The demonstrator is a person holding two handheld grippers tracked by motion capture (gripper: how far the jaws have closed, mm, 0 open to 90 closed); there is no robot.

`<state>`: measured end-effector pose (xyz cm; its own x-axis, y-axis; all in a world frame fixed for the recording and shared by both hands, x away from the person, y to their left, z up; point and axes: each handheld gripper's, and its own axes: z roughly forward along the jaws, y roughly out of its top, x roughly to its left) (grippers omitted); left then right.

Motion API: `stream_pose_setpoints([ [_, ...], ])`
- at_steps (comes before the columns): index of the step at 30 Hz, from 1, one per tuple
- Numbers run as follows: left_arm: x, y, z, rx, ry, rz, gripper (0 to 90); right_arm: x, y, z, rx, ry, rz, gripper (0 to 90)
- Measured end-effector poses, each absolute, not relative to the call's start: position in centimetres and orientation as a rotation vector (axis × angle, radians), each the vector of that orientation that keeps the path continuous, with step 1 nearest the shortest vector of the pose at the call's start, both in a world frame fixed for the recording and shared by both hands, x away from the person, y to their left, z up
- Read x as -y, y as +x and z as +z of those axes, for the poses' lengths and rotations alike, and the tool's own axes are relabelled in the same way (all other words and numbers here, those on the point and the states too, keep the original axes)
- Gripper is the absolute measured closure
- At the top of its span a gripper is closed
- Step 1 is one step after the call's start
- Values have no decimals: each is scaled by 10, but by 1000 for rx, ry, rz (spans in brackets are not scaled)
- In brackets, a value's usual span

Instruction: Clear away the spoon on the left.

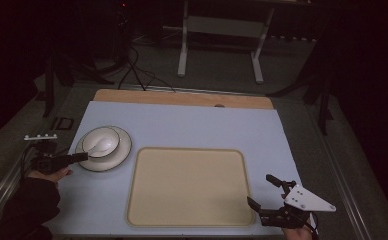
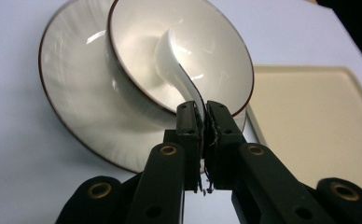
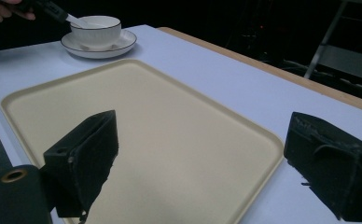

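White spoon (image 2: 177, 63) in bowl (image 2: 216, 51)

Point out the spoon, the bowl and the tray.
spoon (image 2: 177, 63), left gripper view, on its white handle inside the bowl.
bowl (image 2: 137, 35), left gripper view, on its inner wall.
tray (image 1: 189, 187), high view, on its bare beige floor.

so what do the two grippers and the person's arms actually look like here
Both are black two-jaw tools. The left gripper has long black links with brass-coloured pivot bushings and narrow pads. The right gripper has blocky black jaws and a grey three-cornered plate with small holes on top. The left arm wears a dark sleeve.
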<state>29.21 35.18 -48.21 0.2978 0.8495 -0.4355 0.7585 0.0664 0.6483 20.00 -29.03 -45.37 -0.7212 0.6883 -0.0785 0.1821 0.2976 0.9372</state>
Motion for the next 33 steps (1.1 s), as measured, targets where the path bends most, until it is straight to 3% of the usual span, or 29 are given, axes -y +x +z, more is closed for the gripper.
stream_pose_setpoints([
  [33, -343, 275, -445, -1393, 1747, 258, 859, 291, 201, -454, -2096, 786, 1426, 102],
])
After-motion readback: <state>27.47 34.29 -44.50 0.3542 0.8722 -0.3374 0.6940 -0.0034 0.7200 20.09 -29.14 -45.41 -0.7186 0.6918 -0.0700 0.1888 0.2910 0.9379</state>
